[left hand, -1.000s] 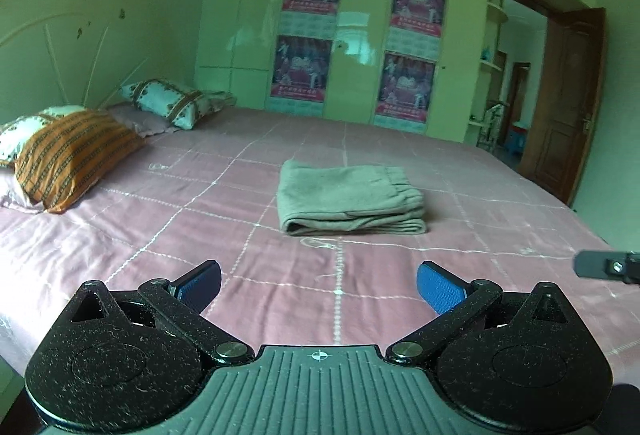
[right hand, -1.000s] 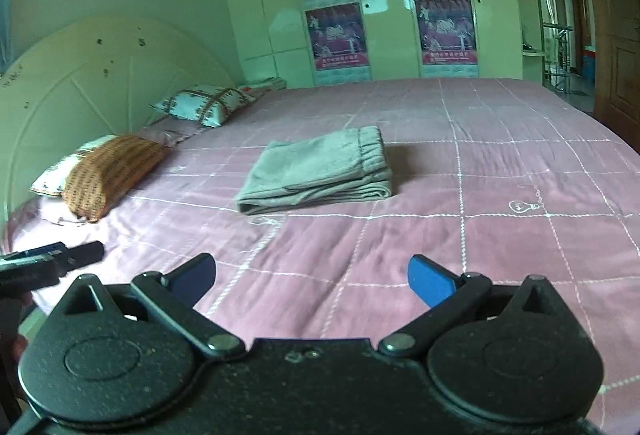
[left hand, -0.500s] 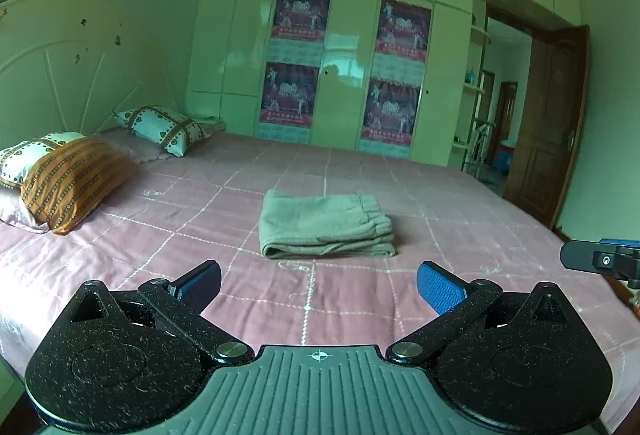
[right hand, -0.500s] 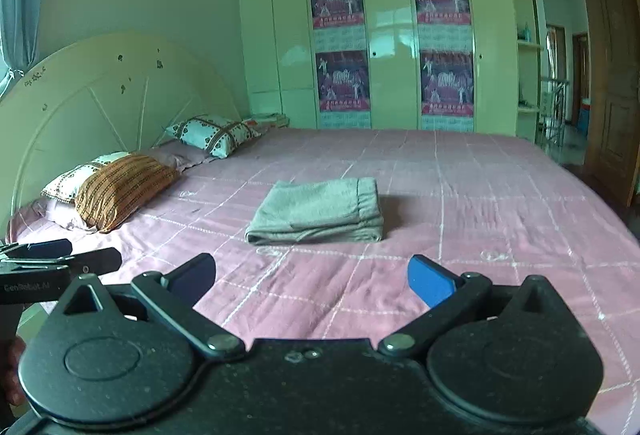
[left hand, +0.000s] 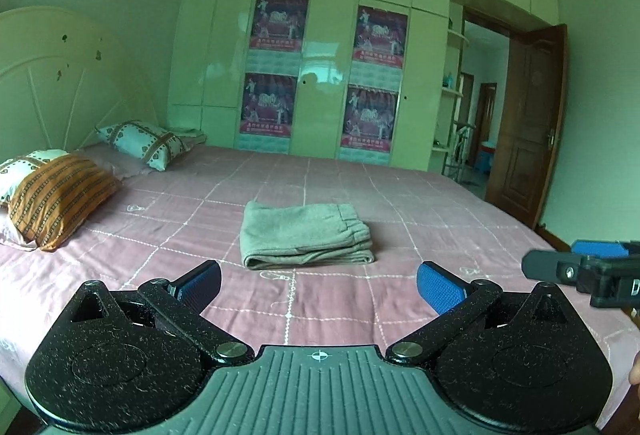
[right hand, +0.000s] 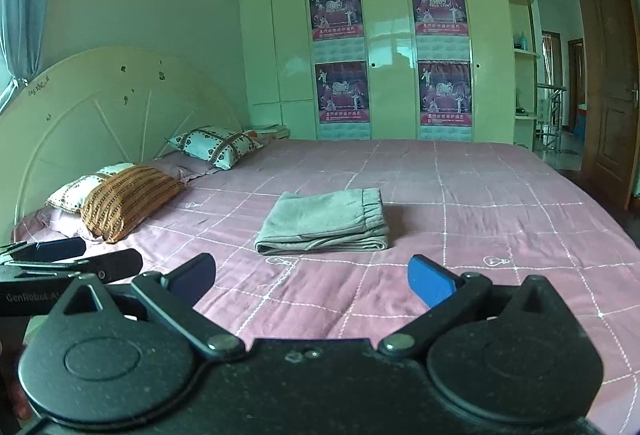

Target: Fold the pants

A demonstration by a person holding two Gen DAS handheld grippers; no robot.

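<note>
Change since a second ago: both wrist views have drawn back and lifted. The pants (left hand: 306, 235) show smaller and farther off than they did, more of the wardrobe (left hand: 328, 47) and ceiling is in frame, and the door (left hand: 524, 123) stands fuller in view.
Meaning for task: read as a retreat from a finished fold; nothing about the bundle looks left to do, so the task appears complete or at its closing step.
Left gripper (left hand: 318, 285): blue pads spread wide, nothing between them, held above the near edge of the bed (left hand: 440, 203).
Right gripper (right hand: 312, 277): jaws likewise wide apart and empty; it also shows at the right margin of the left view, level with its partner.
Pants, position: straight ahead of both grippers, well beyond the fingertips, lying on the pink quilt; touched by neither tool.
Pants, appearance: grey-green, soft knit look, folded into a compact rectangular stack of several layers; rounded fold edge towards the grippers, gathered elastic waistband on the right side, top face flat, edges roughly aligned.
Pillows (left hand: 60, 195): far to the left of the left gripper, by the headboard (right hand: 100, 107), well apart from the pants.
</note>
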